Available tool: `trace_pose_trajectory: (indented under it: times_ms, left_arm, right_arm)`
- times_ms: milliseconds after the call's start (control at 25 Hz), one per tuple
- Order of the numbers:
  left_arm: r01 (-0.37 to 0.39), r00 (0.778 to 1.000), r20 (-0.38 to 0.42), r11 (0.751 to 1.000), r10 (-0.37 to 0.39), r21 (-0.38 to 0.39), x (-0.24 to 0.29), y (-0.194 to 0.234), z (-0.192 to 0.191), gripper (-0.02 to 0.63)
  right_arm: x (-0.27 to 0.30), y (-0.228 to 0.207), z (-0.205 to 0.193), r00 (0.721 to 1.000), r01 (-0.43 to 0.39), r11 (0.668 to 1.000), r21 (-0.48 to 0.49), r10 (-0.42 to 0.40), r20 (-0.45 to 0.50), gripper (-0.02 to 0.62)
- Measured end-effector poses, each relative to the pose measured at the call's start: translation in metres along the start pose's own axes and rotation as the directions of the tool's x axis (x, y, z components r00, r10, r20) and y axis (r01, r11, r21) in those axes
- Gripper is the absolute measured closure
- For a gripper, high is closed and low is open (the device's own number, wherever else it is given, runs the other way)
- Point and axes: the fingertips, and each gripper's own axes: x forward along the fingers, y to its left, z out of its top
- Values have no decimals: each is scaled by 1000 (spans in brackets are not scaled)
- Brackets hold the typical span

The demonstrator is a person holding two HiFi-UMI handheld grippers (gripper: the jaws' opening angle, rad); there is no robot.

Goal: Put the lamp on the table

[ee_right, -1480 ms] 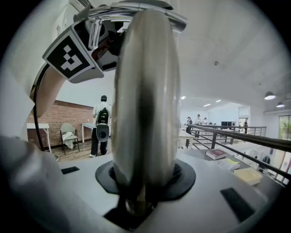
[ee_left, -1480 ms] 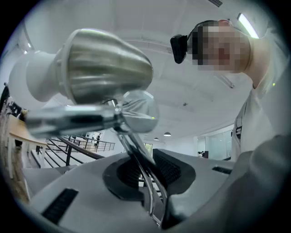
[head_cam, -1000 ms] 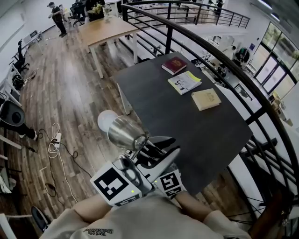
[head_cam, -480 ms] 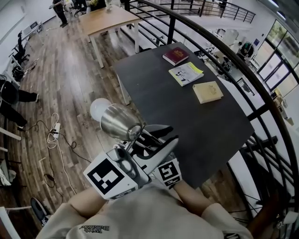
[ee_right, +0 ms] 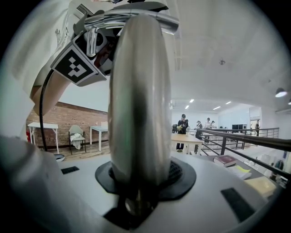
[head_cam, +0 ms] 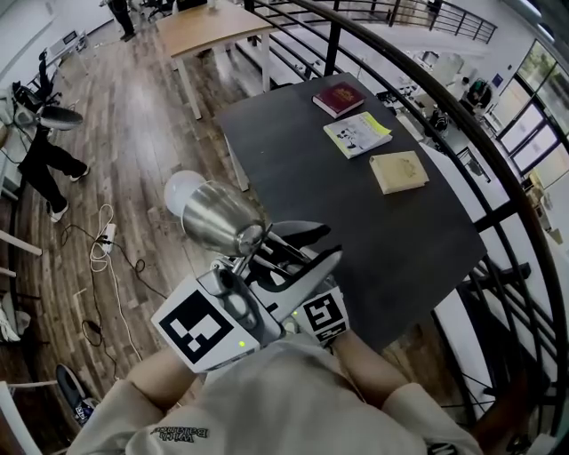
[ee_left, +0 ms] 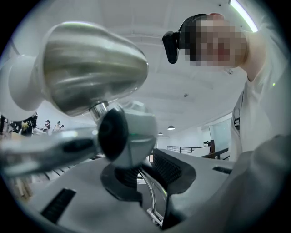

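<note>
- Lamp [head_cam: 222, 220] is held in the air by both grippers, close to the person's chest. It is not on the table [head_cam: 356, 213].
- The steel shade [ee_left: 91, 63] and white bulb [head_cam: 180, 188] hang over the wood floor [head_cam: 133, 151], just off the table's near-left edge.
- Left gripper [ee_left: 152, 193]: jaws pinched together on a thin chrome stem of the lamp. The lamp's black-and-white joint [ee_left: 125, 136] sits just above the pads.
- Right gripper [ee_right: 138, 182]: jaws clamped on a broad, flat metal part of the lamp, seen edge-on and rising straight up from between the pads.
- In the head view the two marker cubes sit side by side, left [head_cam: 200, 324] and right [head_cam: 322, 318], with the jaws pointing up and away toward the shade.
- The table is dark. Three books lie toward its far side: red [head_cam: 338, 98], yellow-white [head_cam: 357, 133] and tan [head_cam: 398, 171].
- Black railing [head_cam: 462, 124] curves round the table's far and right sides.
- Wooden table [head_cam: 209, 27] stands farther back.
- A person [head_cam: 44, 160] stands at the left edge of the head view. Cables [head_cam: 107, 267] lie on the floor nearby.
</note>
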Motion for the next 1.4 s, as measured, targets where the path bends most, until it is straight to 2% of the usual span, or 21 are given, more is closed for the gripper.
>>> trace_pose_trajectory:
  times_ms: [600, 960, 1160, 1400]
  left_arm:
    - [-33, 999, -7, 998, 33, 52, 23, 14, -5, 517]
    - [-13, 1000, 15, 997, 12, 80, 25, 42, 1, 515]
    - [-9, 1000, 24, 996, 7, 91, 21, 77, -5, 515]
    - [17, 1000, 11, 997, -18, 69, 14, 153, -18, 514]
  right_arm:
    - [2, -31, 0, 999, -40, 999, -31, 40, 6, 465]
    - [29, -49, 9, 998, -45, 996, -77, 47, 30, 465]
    - [65, -61, 6, 998, -42, 996, -81, 45, 35, 465]
    - [135, -80, -4, 999, -35, 997, -65, 36, 16, 465]
